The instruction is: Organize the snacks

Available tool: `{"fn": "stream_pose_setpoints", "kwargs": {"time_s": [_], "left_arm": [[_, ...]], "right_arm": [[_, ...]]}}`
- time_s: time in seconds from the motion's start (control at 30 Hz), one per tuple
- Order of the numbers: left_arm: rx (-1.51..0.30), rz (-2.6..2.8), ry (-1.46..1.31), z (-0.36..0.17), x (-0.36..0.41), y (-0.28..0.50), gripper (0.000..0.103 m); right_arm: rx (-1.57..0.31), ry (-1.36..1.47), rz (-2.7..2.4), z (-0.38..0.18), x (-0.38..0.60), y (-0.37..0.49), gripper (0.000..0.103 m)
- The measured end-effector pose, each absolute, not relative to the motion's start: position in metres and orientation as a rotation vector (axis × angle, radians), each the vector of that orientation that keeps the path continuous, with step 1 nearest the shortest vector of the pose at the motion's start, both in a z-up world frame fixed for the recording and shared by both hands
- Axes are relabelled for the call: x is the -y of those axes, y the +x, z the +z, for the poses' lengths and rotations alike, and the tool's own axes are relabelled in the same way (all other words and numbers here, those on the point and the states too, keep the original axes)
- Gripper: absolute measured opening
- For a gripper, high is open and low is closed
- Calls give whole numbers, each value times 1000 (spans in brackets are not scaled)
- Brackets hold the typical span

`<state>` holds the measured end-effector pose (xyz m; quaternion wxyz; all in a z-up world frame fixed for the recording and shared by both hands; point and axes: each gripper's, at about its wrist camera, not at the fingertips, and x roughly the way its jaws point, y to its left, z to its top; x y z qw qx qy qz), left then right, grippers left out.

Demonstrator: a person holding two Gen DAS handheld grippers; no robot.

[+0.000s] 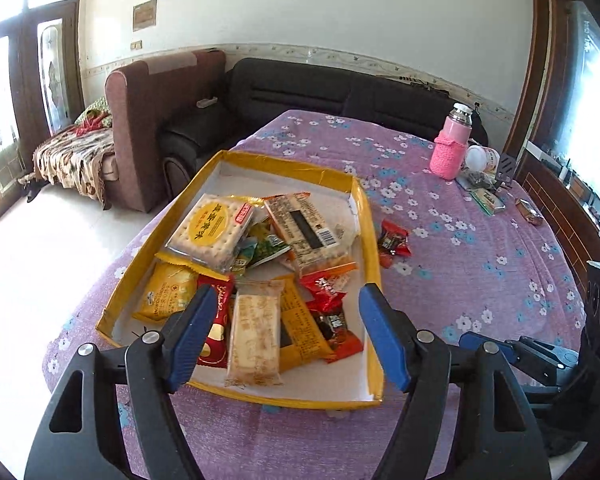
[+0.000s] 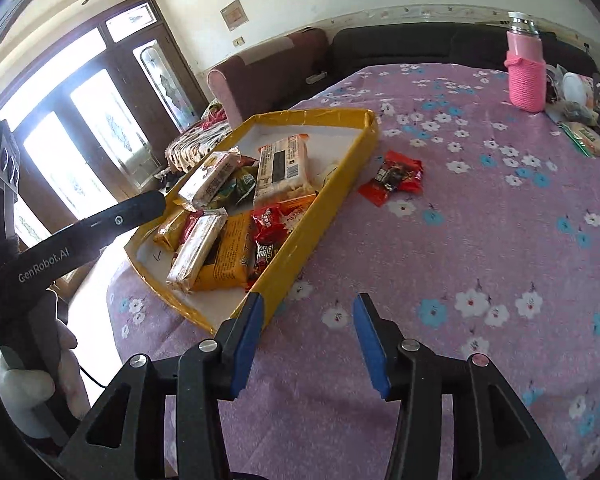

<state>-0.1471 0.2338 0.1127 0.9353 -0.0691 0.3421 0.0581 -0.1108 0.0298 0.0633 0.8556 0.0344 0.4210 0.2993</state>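
A shallow yellow tray [image 1: 328,176] with a white floor sits on the purple flowered tablecloth and holds several snack packs. Among them are a cracker pack [image 1: 212,228] with a yellow label, a barcode-side-up pack [image 1: 304,228], a pale bar [image 1: 254,336] and red candies. My left gripper [image 1: 290,294] hovers open over the tray's near end, with nothing between its fingers. A few red candy packets [image 1: 394,242] [image 2: 396,178] lie on the cloth just right of the tray [image 2: 324,208]. My right gripper [image 2: 308,300] stands open and empty over bare cloth beside the tray's near right corner.
A pink flask [image 1: 452,148] [image 2: 526,72] stands at the table's far right, with small packets and clutter [image 1: 488,184] beside it. The table's rounded edge drops to the floor left of the tray. A dark sofa [image 1: 300,92] and a brown armchair [image 1: 156,112] stand behind.
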Motion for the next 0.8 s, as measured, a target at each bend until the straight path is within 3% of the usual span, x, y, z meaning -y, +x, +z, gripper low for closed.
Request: {"fn": "stream_pose_setpoints", "kwargs": {"time_s": [0.13,0.53,0.7,0.8], "left_arm": [[-681,126,-115,123,-220,-153,77],[-525,200,-41,155,-192,-187,78],[-331,407,38,182,-179,-224,103],[-278,417,51,178,-176,-238,103]], "right_arm": [[-854,50,627,71,-24,-123,55],[-769,4,634,88,-16,-155,61],[-714,-22,639,99,-15,-170,62],[-679,-41,643,105,-17,-180,66]]}}
